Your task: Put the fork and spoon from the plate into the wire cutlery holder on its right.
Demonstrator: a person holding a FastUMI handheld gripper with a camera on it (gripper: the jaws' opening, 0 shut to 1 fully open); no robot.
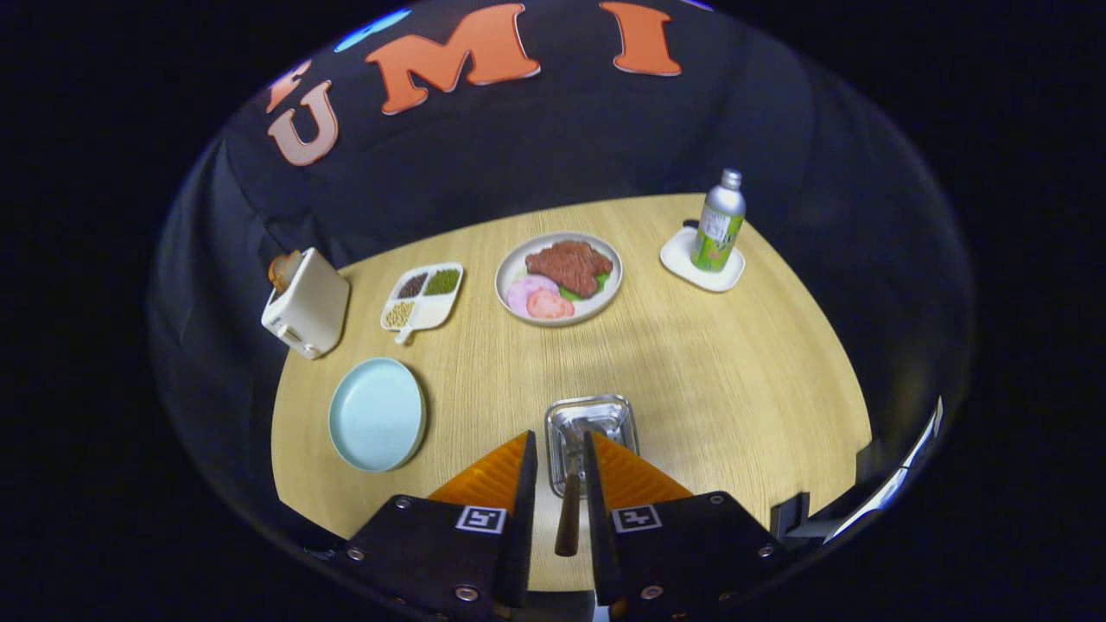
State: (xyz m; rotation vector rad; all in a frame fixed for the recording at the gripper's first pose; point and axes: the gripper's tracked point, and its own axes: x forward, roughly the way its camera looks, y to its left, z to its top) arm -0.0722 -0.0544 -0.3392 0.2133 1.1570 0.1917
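My gripper (560, 442) is nearly closed, both fingers pressing on a brown-handled utensil (568, 517). The handle lies in the narrow gap between them and points back toward me. Its metal front end reaches down into the shiny wire cutlery holder (593, 421), which stands just ahead of the fingertips. Whether it is the fork or the spoon I cannot tell, because its head is hidden inside the holder. A pale blue plate (378, 415) sits on the wooden table (734, 380) to the left of the holder, with nothing lying on it.
Beyond the holder stands a plate of meat and sliced ham (559, 278). Left of it are a divided white dish of beans (422, 296) and a white toaster (306, 304). A green bottle (719, 223) stands on a white coaster at the far right.
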